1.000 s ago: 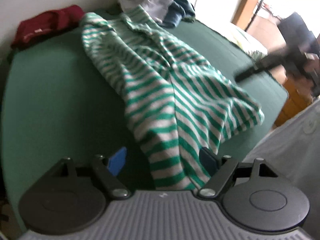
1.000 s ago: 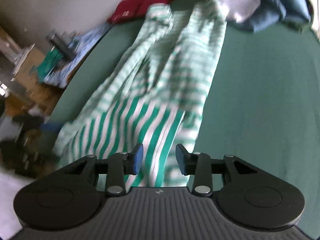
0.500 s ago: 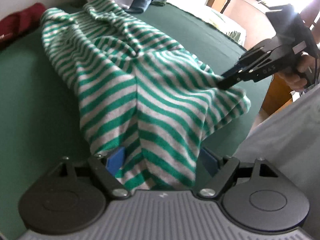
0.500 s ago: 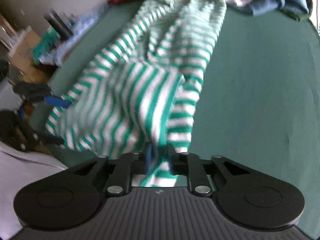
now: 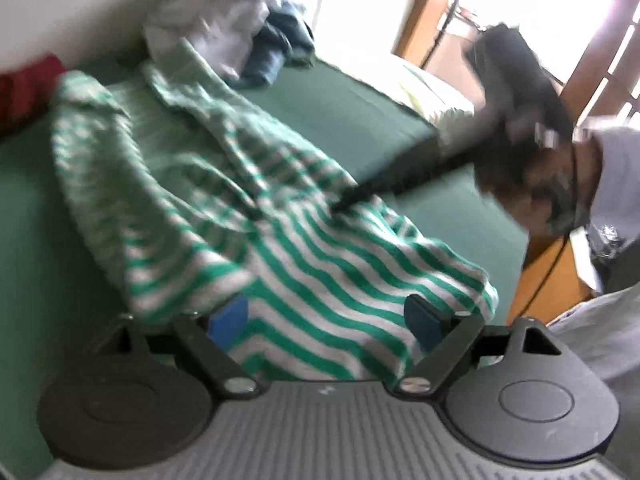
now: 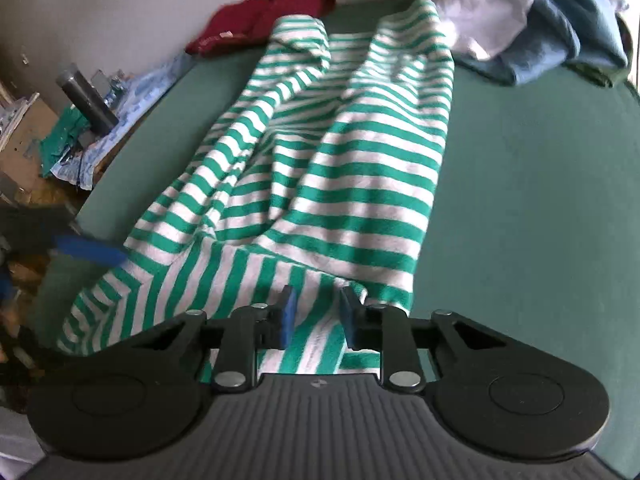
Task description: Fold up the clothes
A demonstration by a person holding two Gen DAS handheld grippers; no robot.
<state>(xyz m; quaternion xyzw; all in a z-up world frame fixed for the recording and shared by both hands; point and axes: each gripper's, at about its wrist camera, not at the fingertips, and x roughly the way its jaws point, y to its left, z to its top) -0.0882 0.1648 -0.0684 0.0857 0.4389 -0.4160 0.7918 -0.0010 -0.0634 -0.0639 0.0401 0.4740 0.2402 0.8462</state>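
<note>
We have the green-and-white striped shirt lying on the green bed, its long axis running from the near edge, by our grippers, to the far end, where its collar end reaches the pile of clothes. It is rumpled and partly doubled over itself, with the stripes on the near flap running lengthwise instead of across.

At the far end a white garment and a blue garment are heaped together, touching the shirt's far right corner. A dark red garment sits at the far left against the wall. Off the bed's left edge we see a dark cylinder among papers and clutter. Nothing lies on the bare bed to the right of the shirt.

Our right gripper sits over the shirt's near hem, fingers a little apart with cloth lying between them. Half a second ago they were pinched shut on the hem, so we have let go. Our left gripper has its fingers spread wide, the near left part of the shirt lying between them, as it did before. In the left wrist view, which is blurred, the right gripper's tip is down on the shirt's middle, where earlier it held the cloth lifted at the right edge.
</note>
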